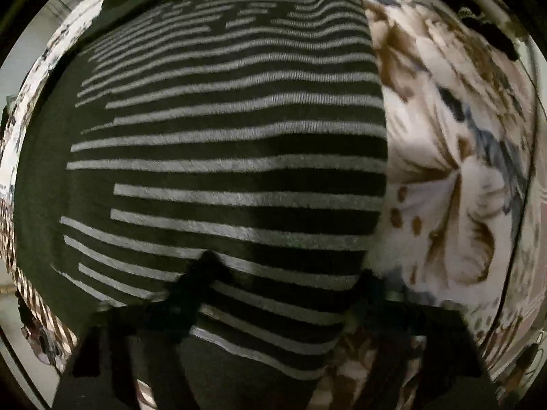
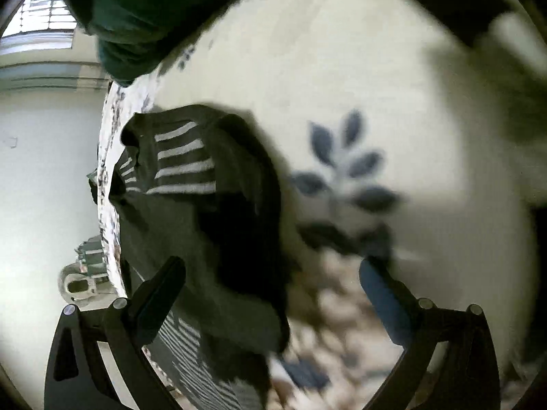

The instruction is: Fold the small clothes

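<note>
Dark grey-striped garment [image 1: 222, 157], spread flat, apparently partly folded [image 2: 205, 212]

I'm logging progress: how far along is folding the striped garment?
Done: the striped garment lies spread on the floral bedspread. In hand: the left gripper is low over its near edge, grip unclear; the right gripper is open, one part already doubled over between its fingers. Left: the remaining folds.

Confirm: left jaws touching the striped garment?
Touching. Left wrist view: the left gripper straddles the striped garment, one dark finger pressed on the fabric.
</note>
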{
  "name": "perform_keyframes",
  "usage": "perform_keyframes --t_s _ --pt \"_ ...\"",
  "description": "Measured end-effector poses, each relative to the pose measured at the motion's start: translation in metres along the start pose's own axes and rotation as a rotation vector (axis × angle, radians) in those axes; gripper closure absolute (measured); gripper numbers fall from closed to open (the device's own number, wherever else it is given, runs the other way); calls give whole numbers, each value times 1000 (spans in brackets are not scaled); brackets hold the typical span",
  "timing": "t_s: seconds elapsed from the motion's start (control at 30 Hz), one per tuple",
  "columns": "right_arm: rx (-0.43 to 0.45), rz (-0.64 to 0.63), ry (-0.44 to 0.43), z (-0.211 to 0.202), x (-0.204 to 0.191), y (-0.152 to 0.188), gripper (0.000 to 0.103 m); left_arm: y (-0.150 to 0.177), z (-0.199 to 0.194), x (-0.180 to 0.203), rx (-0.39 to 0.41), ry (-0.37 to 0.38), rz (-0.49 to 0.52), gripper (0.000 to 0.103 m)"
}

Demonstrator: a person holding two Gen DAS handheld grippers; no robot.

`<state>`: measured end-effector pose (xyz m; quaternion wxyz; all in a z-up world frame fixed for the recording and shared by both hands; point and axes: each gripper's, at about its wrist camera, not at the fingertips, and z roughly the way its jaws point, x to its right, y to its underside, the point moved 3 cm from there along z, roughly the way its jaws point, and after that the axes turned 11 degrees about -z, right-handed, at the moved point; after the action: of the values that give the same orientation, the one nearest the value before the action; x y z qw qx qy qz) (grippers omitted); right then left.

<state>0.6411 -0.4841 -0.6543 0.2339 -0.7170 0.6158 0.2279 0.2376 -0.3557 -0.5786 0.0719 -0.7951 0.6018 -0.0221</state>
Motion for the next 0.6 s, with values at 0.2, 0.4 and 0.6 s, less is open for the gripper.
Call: perform_keyframes --t_s 0.2,0.4,0.6 --pt "-6 -32 31 15 -30 -14 86 -12 -30 -15 75 76 -66 97" --pt "-5 -64 75 -4 -68 -19 88 -23 -83 -62 153 164 -184 98" --pt "-3 -121 124 -36 -135 -30 89 -39 -126 -144 202 271 -360 98"
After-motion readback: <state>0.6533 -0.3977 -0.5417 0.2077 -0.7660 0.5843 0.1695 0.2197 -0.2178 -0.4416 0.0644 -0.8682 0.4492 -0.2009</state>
